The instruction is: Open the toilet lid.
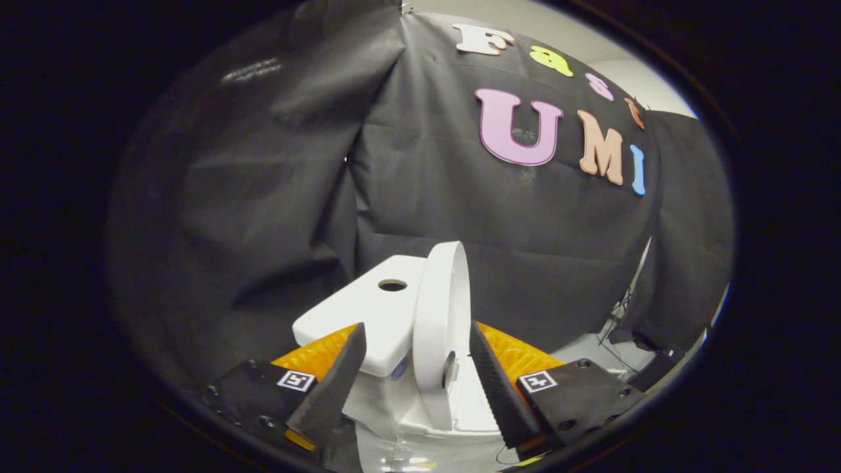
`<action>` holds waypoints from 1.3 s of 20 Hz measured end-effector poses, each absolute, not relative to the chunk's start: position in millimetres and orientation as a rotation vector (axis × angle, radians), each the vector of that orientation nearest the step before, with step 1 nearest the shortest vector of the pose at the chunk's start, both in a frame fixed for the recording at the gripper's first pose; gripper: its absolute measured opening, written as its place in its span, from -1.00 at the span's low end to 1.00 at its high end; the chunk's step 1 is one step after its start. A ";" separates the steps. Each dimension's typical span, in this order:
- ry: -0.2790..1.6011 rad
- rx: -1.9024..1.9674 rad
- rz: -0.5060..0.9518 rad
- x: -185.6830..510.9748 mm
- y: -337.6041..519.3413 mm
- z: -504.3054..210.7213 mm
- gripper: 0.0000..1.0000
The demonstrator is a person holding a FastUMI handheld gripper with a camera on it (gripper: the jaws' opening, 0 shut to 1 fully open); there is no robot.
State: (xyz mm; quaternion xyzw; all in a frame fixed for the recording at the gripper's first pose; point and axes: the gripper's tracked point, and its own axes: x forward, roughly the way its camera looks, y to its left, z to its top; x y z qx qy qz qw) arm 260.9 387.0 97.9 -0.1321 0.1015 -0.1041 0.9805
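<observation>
White toilet lid (441, 315) upright between gripper (417, 338) fingers.

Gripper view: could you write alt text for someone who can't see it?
A white toilet lid stands raised on edge between the open gripper's two fingers, neither clearly pressing it. The white tank with a round hole on top sits beside it, black cloth behind.

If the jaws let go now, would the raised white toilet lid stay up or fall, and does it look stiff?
The white plastic toilet lid stands edge-on between the open jaws of the gripper, close to the white tank; it probably stays up. Its thick, unbent edge suggests stiffness. The glossy surface looks slippery.
</observation>
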 end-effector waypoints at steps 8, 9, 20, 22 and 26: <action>0.116 -0.231 -0.042 213.7 378.1 136.7 0.97; 0.094 -0.230 -0.023 204.9 373.8 146.0 0.97; 0.034 -0.310 0.043 120.7 239.5 165.6 0.96; 0.035 -0.343 0.003 109.4 207.7 155.7 0.96; 0.105 -0.352 -0.009 101.0 173.3 118.5 0.96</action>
